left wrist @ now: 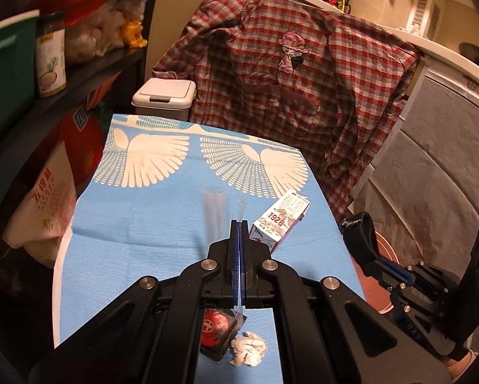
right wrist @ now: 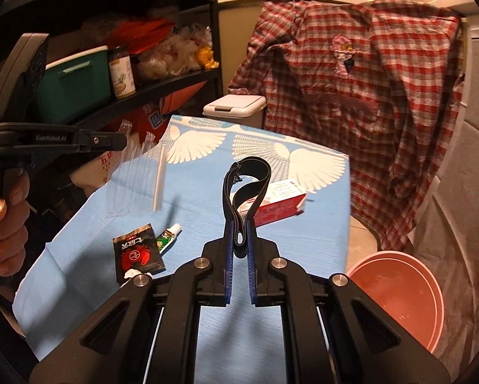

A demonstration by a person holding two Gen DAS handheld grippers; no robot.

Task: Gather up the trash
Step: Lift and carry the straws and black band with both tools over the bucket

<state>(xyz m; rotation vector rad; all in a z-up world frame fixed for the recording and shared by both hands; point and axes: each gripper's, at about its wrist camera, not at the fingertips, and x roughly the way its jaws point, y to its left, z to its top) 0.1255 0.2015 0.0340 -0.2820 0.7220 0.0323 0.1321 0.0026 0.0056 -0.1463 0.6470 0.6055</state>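
On the blue cloth with white wing prints (right wrist: pixel 287 243) that covered the table, we found the trash scattered: a milk carton (left wrist: pixel 279 220) lying on its side toward the far right edge, a black and red sachet (right wrist: pixel 138 252) nearer us, a small green and white tube (right wrist: pixel 169 235) touching the sachet's right edge, and a crumpled white tissue (left wrist: pixel 249 348) just beside the sachet in the left wrist view. Our left gripper (left wrist: pixel 238 224) had its jaws pressed fully together on a clear plastic wrapper (right wrist: pixel 137 172), which hung blurred from its tips above the left part of the cloth; a white strip ran down the wrapper's right side. A hand (right wrist: pixel 2 220) gripped that tool's handle at the left of the right wrist view. Our right gripper (right wrist: pixel 239 224) was nearly closed, pinching a black looped strap (right wrist: pixel 244 188) that stood up between its blue pads, above the cloth in front of the carton. Below the table's right side we saw a pink basin (right wrist: pixel 399 294) on the floor. Beyond the far edge stood a small white lidded bin (right wrist: pixel 234 104), next to a red plaid shirt (right wrist: pixel 351 96) draped over the counter, and a dark shelf (right wrist: pixel 162 86) with a jar and a green box rose at the left.
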